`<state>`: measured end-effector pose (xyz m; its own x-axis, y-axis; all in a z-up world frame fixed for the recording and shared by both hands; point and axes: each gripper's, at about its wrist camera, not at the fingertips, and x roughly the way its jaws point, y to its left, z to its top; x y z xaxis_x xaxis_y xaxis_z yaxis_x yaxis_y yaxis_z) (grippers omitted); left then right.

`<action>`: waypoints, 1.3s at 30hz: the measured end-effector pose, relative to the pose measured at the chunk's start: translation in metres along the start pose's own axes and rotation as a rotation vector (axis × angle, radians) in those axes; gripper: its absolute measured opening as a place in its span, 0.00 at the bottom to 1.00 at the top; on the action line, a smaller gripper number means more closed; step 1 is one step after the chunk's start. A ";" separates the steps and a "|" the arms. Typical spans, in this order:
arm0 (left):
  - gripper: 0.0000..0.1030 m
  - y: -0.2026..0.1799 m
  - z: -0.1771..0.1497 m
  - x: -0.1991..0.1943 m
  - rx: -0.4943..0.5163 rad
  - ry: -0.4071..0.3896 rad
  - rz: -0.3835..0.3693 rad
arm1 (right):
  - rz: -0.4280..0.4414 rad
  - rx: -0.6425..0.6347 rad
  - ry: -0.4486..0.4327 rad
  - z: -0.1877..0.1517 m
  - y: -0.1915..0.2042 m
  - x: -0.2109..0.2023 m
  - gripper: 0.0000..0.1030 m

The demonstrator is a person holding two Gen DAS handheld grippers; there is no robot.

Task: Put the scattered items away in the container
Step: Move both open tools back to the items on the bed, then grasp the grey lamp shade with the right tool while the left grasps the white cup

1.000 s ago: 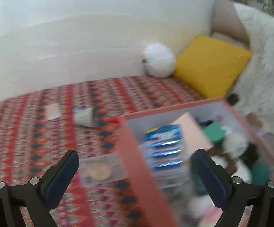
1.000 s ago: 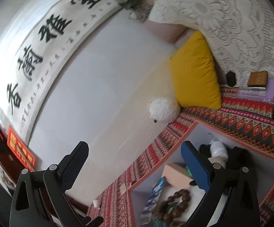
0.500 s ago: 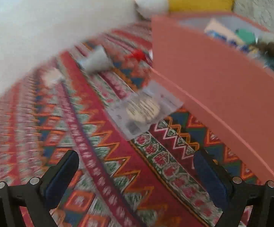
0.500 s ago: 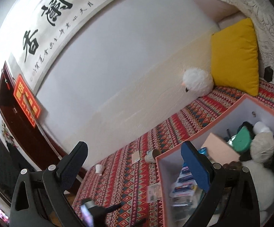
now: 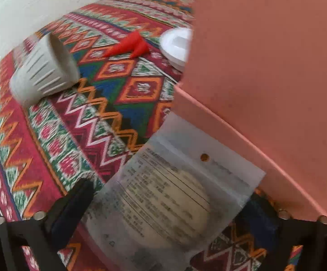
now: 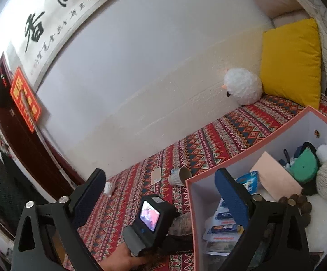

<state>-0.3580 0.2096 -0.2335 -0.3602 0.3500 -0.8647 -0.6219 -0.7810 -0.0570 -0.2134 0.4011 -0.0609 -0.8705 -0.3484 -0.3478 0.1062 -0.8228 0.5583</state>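
Observation:
A clear plastic bag (image 5: pixel 170 198) with a round beige item and a printed label lies flat on the patterned cloth, against the pink box (image 5: pixel 265 67). My left gripper (image 5: pixel 170 201) is open and low over it, one finger (image 5: pixel 73 203) at each side of the bag. A white ribbed cup (image 5: pixel 43 72) lies on its side farther off, with red cones (image 5: pixel 129 45) and a white lid (image 5: pixel 177 45) next to the box. My right gripper (image 6: pixel 161 197) is open and holds nothing, above the box (image 6: pixel 283 144) corner. The box holds blue packets (image 6: pixel 224 225), yarn and beads.
The right wrist view shows a hand (image 6: pixel 118 257) holding the left gripper's camera body (image 6: pixel 150 216). A card (image 6: pixel 156 176) and small white cup (image 6: pixel 108 188) lie on the cloth. A white plush ball (image 6: pixel 242 85) and yellow pillow (image 6: pixel 292 63) sit by the wall.
My left gripper has dropped from above the box down to the cloth and closed in on the plastic bag. The right gripper has swung left and lower, bringing the left gripper into its view.

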 end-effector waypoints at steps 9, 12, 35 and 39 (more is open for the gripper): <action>0.08 0.089 -0.115 -0.097 -0.489 -0.082 -0.063 | -0.047 0.002 0.171 -0.019 0.015 0.094 0.26; 0.08 0.107 -0.172 -0.136 -0.586 -0.129 -0.085 | -0.104 0.010 0.236 -0.025 0.020 0.145 0.58; 0.80 0.398 -0.058 -0.088 -0.586 -0.101 0.449 | -0.433 -0.309 0.360 -0.086 -0.015 0.367 0.68; 0.52 0.404 -0.053 -0.081 -0.596 -0.131 0.426 | -0.385 -0.282 0.275 -0.081 0.006 0.339 0.68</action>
<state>-0.5435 -0.1614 -0.2133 -0.5888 -0.0161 -0.8081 0.0589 -0.9980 -0.0230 -0.4690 0.2417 -0.2365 -0.7184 -0.0721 -0.6919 -0.0370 -0.9892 0.1415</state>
